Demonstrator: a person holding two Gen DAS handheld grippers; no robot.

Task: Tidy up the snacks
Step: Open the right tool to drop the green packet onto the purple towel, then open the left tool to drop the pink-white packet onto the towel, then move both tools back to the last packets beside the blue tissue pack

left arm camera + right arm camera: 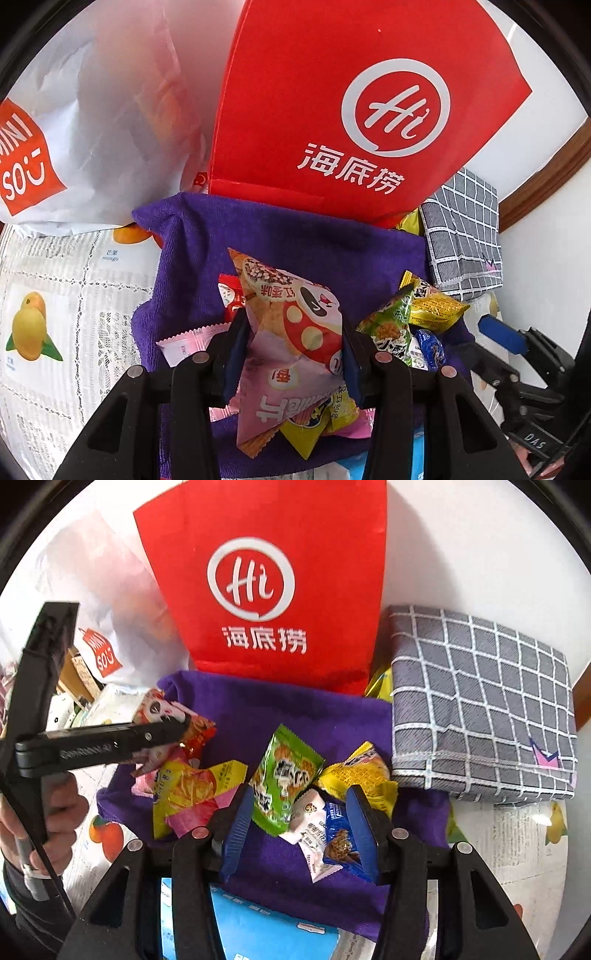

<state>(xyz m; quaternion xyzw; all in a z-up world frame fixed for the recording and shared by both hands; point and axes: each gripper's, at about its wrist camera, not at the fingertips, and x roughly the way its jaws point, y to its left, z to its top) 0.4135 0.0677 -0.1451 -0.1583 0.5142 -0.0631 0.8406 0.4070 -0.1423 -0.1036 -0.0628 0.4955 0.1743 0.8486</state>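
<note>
Several snack packets lie on a purple towel (280, 716). My left gripper (291, 350) is shut on a pink and orange panda chip packet (291, 321), held above the towel (295, 243); it shows at the left of the right wrist view (162, 716). My right gripper (299, 830) is open over the towel, its blue pads either side of a white and blue cookie packet (328, 838) and a green packet (284, 775). A yellow packet (358, 771) and a yellow-pink packet (188, 790) lie beside them. A red paper bag (273, 583) stands behind the towel.
A white Miniso bag (85, 147) stands left of the red bag (351, 103). A grey checked fabric box (480, 705) sits at the right. A fruit-print lace tablecloth (55, 314) covers the table. A blue box (258, 930) lies at the near edge.
</note>
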